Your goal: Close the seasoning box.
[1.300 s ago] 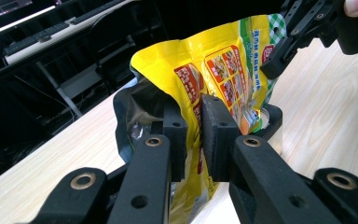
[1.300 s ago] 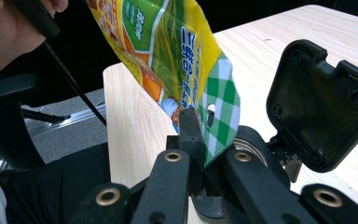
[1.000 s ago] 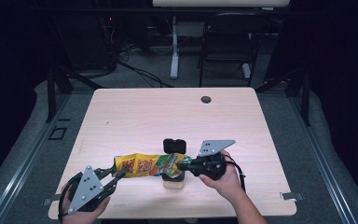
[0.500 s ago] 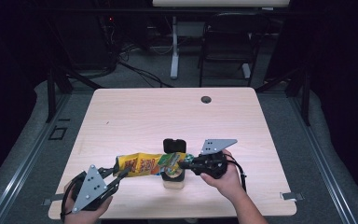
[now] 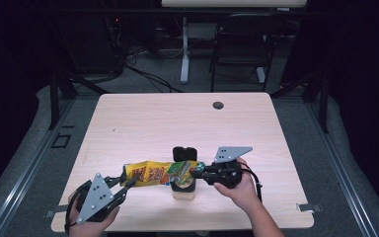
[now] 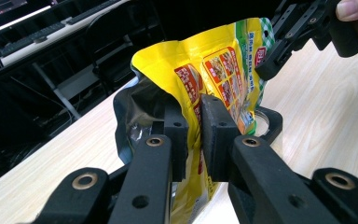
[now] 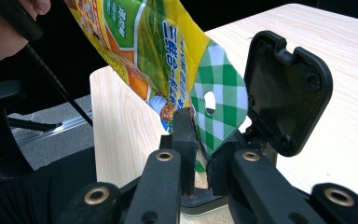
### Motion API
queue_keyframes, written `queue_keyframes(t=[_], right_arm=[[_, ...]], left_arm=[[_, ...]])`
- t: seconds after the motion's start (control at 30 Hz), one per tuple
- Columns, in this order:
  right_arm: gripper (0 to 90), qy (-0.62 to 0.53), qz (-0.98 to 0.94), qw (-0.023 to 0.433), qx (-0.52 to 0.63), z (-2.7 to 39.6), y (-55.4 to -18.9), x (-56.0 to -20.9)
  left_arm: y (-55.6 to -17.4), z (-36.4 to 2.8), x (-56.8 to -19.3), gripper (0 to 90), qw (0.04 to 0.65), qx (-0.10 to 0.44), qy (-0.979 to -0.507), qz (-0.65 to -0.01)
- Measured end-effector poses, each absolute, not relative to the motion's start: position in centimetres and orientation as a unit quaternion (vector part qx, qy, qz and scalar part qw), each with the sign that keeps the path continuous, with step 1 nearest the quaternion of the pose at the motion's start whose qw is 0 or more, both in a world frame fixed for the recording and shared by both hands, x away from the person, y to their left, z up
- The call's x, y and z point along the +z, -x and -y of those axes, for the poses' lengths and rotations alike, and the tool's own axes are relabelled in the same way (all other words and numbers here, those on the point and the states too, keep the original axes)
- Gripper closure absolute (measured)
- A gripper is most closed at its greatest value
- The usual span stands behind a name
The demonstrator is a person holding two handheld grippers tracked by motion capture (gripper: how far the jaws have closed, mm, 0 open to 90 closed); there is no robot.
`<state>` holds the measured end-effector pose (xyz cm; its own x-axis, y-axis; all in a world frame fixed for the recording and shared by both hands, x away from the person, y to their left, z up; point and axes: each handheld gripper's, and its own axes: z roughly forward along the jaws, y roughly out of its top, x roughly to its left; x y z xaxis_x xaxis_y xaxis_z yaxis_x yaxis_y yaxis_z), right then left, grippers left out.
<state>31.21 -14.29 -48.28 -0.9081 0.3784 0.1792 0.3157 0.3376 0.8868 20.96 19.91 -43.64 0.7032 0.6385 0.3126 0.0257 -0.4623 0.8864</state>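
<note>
Near the table (image 5: 143, 118)'s front edge, with bare wood open behind, the left gripper (image 5: 128, 183) is clamped on the yellow pouch (image 5: 150, 173)'s bottom while the right gripper (image 5: 196, 174), jaws just opening, loosely straddles its checked top over a flip-lid container (image 5: 183, 186).

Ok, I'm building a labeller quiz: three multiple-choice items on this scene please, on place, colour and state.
1. Where is the yellow printed foil pouch? A) above the pale container B) on the floor C) at the table's far edge
2. Colour of the container's hinged lid? A) white B) black C) red
3. The left tongs are: A) open, empty B) clamped on the pouch C) gripping the lid
Answers: A, it hangs over the container's mouth; B, the raised lid is black; B, both pads pinch the pouch.
</note>
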Motion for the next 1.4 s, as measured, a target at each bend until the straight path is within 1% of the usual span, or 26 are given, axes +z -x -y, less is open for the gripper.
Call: queue_keyframes(t=[1.4], right_arm=[[88.9,-0.215,-0.816,0.023,0.537,14.39,-31.32,-48.45]], left_arm=[[-20.93,-19.75,-43.59,81.8,0.476,0.324,-0.79,-0.208]])
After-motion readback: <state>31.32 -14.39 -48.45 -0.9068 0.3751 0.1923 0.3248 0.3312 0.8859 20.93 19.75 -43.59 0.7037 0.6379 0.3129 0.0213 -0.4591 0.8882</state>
